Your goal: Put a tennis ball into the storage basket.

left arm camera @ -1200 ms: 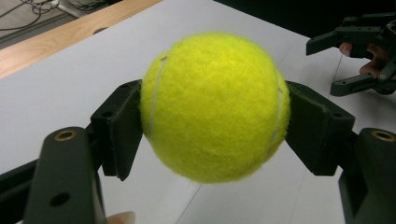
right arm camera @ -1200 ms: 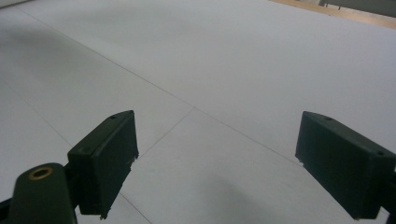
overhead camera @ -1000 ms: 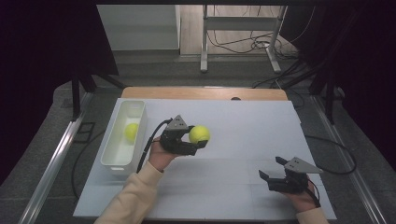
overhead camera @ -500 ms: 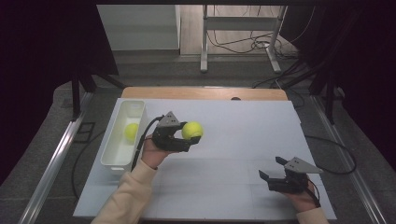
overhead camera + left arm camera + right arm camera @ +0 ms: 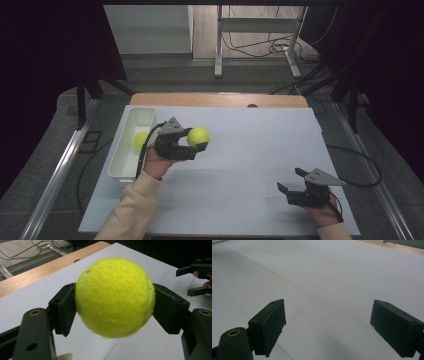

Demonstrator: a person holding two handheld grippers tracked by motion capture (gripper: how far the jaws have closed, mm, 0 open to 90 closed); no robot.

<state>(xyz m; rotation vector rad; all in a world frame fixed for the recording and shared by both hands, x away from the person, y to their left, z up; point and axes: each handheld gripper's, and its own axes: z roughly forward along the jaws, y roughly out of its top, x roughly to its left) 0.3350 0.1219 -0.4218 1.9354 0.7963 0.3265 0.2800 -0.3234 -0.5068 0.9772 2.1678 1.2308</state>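
Above the white table (image 5: 250, 150), left of centre, your left gripper (image 5: 192, 142) clamps a yellow tennis ball (image 5: 198, 136) between both pads; no brand or writing is readable on its felt. Just left, a white bin (image 5: 125, 150) holds another yellow ball (image 5: 140, 139). Near right, your right gripper (image 5: 290, 182) rests wide, holding nothing.

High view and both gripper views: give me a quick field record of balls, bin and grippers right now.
held ball: yellow tennis ball, clamped between the left gripper fingers, above the table
second ball: yellow ball lying inside the white bin
bin position: left edge of the white table, beside the left gripper
right gripper: open, nothing between its fingers, low over the table at front right
likely next step: carry the held ball over the bin
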